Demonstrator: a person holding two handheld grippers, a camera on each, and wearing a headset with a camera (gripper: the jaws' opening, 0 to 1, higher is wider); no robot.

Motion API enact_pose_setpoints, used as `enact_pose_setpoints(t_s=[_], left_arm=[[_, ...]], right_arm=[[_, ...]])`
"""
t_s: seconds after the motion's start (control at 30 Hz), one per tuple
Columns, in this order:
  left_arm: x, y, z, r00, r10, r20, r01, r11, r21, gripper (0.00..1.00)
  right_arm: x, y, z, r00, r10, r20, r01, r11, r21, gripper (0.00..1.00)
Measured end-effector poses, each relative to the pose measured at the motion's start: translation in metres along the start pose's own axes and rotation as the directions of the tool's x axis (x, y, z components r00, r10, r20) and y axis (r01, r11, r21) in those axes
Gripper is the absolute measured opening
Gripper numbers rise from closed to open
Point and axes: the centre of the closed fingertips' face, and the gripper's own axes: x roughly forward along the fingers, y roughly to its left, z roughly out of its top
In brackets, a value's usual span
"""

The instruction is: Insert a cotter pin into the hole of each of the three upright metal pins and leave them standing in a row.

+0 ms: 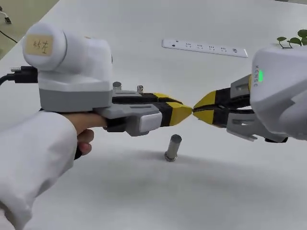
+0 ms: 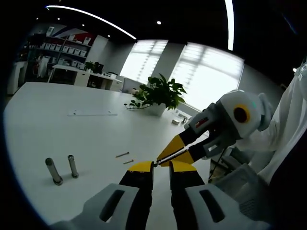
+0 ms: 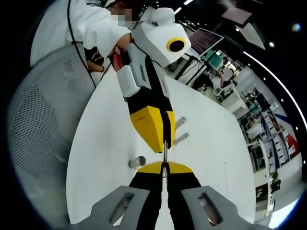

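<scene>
Yellow jaw tips meet nose to nose above the white table [image 1: 144, 201]. The left gripper [image 1: 184, 112] and the right gripper [image 1: 201, 109] have one thin silver metal cotter pin [image 3: 164, 153] spanning the small gap between them. The right gripper is clenched on its end of the cotter pin. The left gripper's jaws stand a slit apart around the other end, and I cannot tell whether they pinch it.

This reads as a re-grip in mid-air — getting the cotter pin lined up in one gripper before it goes into a hole. Next it must be carried down to the short grey steel cylinder pin [image 1: 172, 147] standing upright just below the tips. Its point should be aimed squarely at the hole, probably with the other gripper steadying the cylinder.

Two more upright steel pins [image 2: 53, 171] stand side by side farther off; whether any hole is filled is too small to tell. Two spare cotter pins [image 2: 122, 155] lie loose on the table — not in any tray or box.
</scene>
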Motion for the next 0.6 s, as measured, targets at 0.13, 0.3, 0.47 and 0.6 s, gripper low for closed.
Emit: enact_pose_setpoints(t_s=[0.13,0.3,0.47,0.6], left_arm=[[0.0,0.001,-0.001,1.0,0.006,-0.004,-0.006,1.0,-0.007,0.08],[-0.001,0.003,-0.003,0.9999,0.01,-0.012,-0.01,1.0,-0.018,0.04],[-0.002,0.002,-0.004,0.9998,0.007,-0.017,-0.007,1.0,-0.019,0.0],[-0.003,0.0,-0.005,0.9998,0.002,-0.019,-0.003,1.0,-0.022,0.0]], right_arm=[[0.001,0.002,0.002,1.0,0.002,-0.004,-0.002,1.0,-0.023,0.0],[0.001,0.005,0.007,0.9999,0.011,0.004,-0.011,1.0,-0.026,0.0],[-0.002,0.006,0.015,0.9998,0.011,0.019,-0.01,0.999,-0.033,0.0],[-0.003,0.007,0.016,0.9998,0.01,0.017,-0.01,0.999,-0.045,0.0]])
